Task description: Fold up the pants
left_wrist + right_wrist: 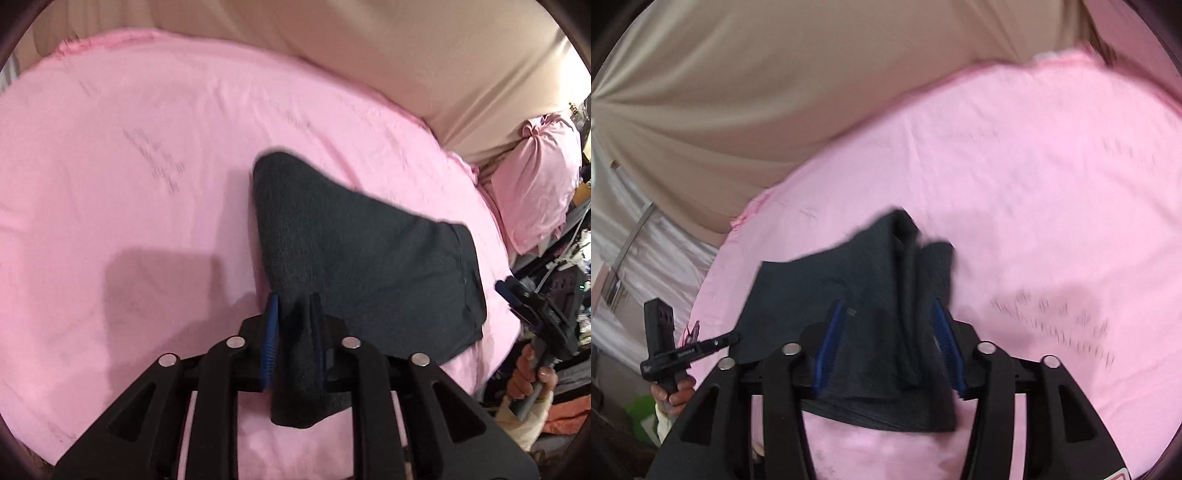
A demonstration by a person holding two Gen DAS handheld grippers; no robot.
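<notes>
Left gripper point(293, 314): clenched on a bunched end of the dark charcoal knit pants point(354, 254); cloth fills the space between the blue ribbed pads point(270, 343) and hangs out behind them toward the camera.
Right gripper point(890, 325): jaws stand apart, with a thick gathered roll of the same dark pants point(871, 295) lying between the blue pads point(827, 347); neither pad clearly presses the cloth, so I cannot tell whether it grips or merely straddles it.
Pants: lifted at the near edge by the left gripper, the rest spreading forward and to the right of it over the pink bed sheet point(129, 184); a hemmed end lies flat at the far right, just short of the bed's edge.
Step in hand: judged to be carrying one end of the pants over for a fold.
Doing it well: keep both near corners level and taut between the grippers, so the layer travels as one sheet; lower it so edges meet, and only then let go; the bunching in the right gripper's span looks likely to leave a ridge unless it is smoothed out.
Hand pose: each gripper is held low over the bed and tilted downward; in the left wrist view the person's right hand point(532, 373) grasps its handle off the bed's right edge, fingers wrapped round.
Beyond: a beige draped cloth point(406, 48) rises behind the bed, with a pink bundled pillow point(539, 177) far right of the left gripper.
</notes>
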